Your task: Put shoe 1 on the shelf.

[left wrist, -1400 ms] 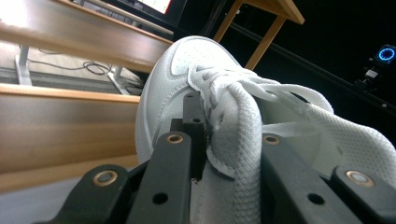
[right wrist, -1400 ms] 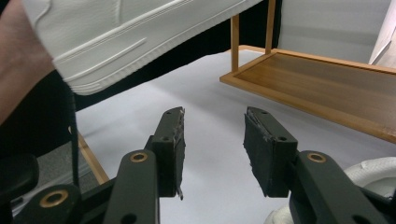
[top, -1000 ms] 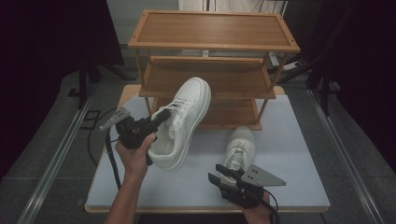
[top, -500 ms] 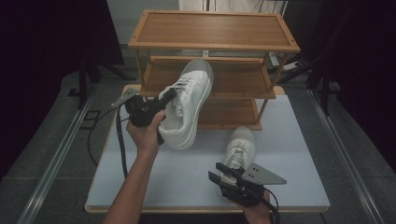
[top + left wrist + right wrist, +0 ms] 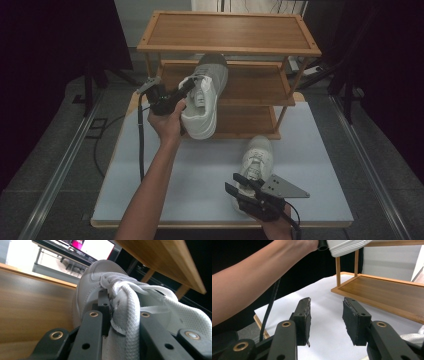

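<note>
A white sneaker (image 5: 202,100) hangs in the air, its toe poking in over the middle shelf (image 5: 250,85) of a wooden shoe rack (image 5: 230,32). My left gripper (image 5: 186,90) is shut on that sneaker's tongue and laces (image 5: 125,305); the toe (image 5: 95,275) points away over the shelf board (image 5: 30,305). A second white sneaker (image 5: 258,155) lies on the white table (image 5: 200,170) in front of the rack. Just in front of it my right gripper (image 5: 234,182) stands open, with nothing between its pads (image 5: 325,315).
The rack has three wooden shelves; its bottom shelf (image 5: 387,292) lies ahead of the right gripper. A forearm (image 5: 262,272) and the left gripper's cable (image 5: 141,145) cross the table's left half. Dark floor and metal rails (image 5: 60,170) flank the table.
The left hand has carried the held sneaker up and away from me, from above the table to the rack, so its toe now reaches over the middle shelf. The right gripper has stayed put.
</note>
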`<state>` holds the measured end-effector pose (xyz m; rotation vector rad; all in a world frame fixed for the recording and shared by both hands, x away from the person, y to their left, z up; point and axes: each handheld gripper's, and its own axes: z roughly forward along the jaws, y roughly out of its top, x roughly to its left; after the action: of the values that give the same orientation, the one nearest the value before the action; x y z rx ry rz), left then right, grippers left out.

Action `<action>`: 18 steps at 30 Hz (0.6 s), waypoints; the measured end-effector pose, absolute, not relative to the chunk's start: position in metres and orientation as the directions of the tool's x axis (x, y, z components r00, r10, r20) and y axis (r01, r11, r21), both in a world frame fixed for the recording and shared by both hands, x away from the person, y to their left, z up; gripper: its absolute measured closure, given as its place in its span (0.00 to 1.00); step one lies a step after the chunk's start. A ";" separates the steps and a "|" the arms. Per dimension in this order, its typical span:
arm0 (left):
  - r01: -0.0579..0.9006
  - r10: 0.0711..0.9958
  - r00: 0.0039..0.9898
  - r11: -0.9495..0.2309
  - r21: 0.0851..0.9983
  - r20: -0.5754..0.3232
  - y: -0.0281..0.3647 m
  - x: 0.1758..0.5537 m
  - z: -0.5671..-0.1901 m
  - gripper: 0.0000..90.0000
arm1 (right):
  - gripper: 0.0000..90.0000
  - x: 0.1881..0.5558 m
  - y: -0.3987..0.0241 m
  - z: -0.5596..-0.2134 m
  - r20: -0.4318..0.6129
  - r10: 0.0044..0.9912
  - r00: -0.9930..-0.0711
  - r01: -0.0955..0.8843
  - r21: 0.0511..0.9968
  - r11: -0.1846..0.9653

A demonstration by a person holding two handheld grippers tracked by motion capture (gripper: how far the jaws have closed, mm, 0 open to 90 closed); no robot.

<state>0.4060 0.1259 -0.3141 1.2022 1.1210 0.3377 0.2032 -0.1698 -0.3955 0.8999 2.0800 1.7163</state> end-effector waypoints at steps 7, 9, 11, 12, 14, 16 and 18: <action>0.355 0.737 0.430 0.393 0.848 -0.521 0.120 0.430 -0.311 0.90 | 0.64 0.200 -0.169 -0.390 0.220 0.578 -0.786 0.300 0.953 0.046; 0.353 0.743 0.414 0.402 0.845 -0.526 0.119 0.436 -0.310 0.90 | 0.64 0.198 -0.169 -0.388 0.213 0.575 -0.790 0.292 0.955 0.048; 0.352 0.743 0.401 0.415 0.839 -0.536 0.117 0.442 -0.310 0.90 | 0.64 0.197 -0.169 -0.387 0.206 0.574 -0.792 0.286 0.957 0.052; 0.350 0.744 0.396 0.419 0.838 -0.538 0.117 0.445 -0.310 0.90 | 0.64 0.197 -0.170 -0.386 0.207 0.573 -0.793 0.285 0.957 0.049; 0.350 0.748 0.383 0.426 0.834 -0.542 0.117 0.451 -0.309 0.90 | 0.64 0.197 -0.171 -0.385 0.203 0.580 -0.789 0.283 0.958 0.050; 0.347 0.753 0.375 0.427 0.835 -0.541 0.116 0.455 -0.309 0.90 | 0.64 0.198 -0.172 -0.386 0.207 0.583 -0.785 0.286 0.957 0.045; 0.336 0.765 0.363 0.425 0.840 -0.532 0.115 0.459 -0.308 0.90 | 0.65 0.198 -0.173 -0.385 0.209 0.589 -0.781 0.286 0.957 0.041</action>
<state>0.4593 0.1149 -0.3083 1.1591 1.2269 0.3753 0.1979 -0.1729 -0.3851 0.8981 2.0756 1.8112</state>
